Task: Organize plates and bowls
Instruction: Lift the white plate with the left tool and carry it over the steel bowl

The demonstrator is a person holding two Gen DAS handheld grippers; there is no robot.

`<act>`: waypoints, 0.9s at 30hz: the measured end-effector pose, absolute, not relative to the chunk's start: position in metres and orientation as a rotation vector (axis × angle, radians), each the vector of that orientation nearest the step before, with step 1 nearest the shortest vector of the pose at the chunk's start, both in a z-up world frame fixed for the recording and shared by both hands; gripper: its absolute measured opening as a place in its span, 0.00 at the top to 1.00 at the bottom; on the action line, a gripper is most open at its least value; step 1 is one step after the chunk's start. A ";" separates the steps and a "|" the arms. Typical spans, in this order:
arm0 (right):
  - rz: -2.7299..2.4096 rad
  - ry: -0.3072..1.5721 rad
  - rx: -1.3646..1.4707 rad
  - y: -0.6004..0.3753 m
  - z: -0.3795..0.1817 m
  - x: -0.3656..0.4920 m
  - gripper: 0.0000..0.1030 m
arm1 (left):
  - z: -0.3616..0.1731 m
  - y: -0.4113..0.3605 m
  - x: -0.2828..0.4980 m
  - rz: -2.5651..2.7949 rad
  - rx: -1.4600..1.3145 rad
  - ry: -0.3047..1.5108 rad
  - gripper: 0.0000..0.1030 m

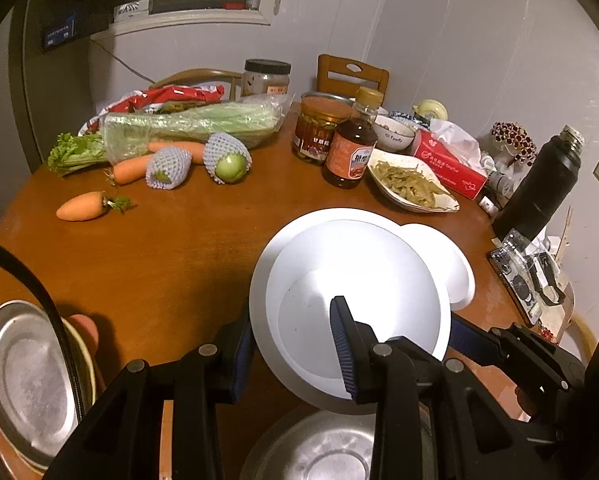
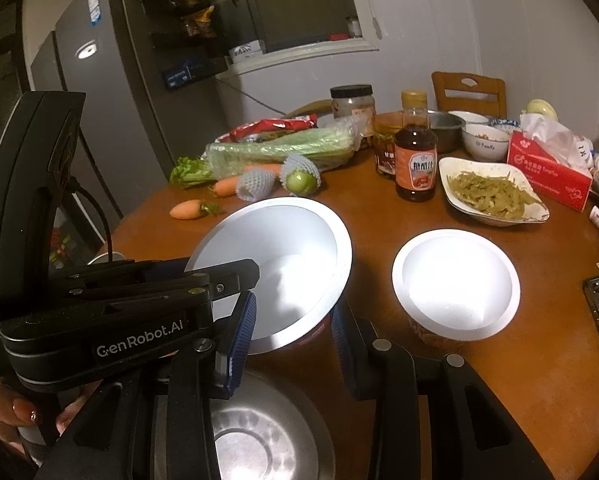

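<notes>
Both tongs (image 1: 295, 344) grip raised bowl (image 2: 275, 264) rim — table edge near.

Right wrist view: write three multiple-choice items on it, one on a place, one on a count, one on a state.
1. Where does the sauce bottle stand relative to the dish of shredded greens?
A. to its left
B. to its right
C. inside it

2. How many foam-netted fruits lie on the table?
A. one
B. two
C. four

3. How is the left white bowl?
A. flat on the table
B. upside down
C. tilted, gripped by claws

Answers:
1 A: the bottle stands just off the dish's left edge.
2 B: two netted fruits lie side by side.
3 C: its rim slants, with the left claw and the right claw clamped on it.
</notes>
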State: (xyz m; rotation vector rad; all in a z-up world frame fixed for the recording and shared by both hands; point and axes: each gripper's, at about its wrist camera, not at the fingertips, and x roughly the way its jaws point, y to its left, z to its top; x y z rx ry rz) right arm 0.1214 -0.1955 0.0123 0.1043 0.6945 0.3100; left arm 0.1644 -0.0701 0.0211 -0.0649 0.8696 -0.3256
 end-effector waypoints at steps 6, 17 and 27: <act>0.319 0.663 0.090 -0.193 0.024 0.101 0.62 | 0.033 -0.068 0.143 -0.318 -0.060 0.838 0.65; 0.329 0.627 0.064 -0.189 0.038 0.067 0.62 | 0.048 -0.067 0.108 -0.319 -0.046 0.806 0.65; 0.350 0.645 0.058 -0.188 0.032 0.038 0.62 | 0.039 -0.066 0.080 -0.318 -0.033 0.835 0.65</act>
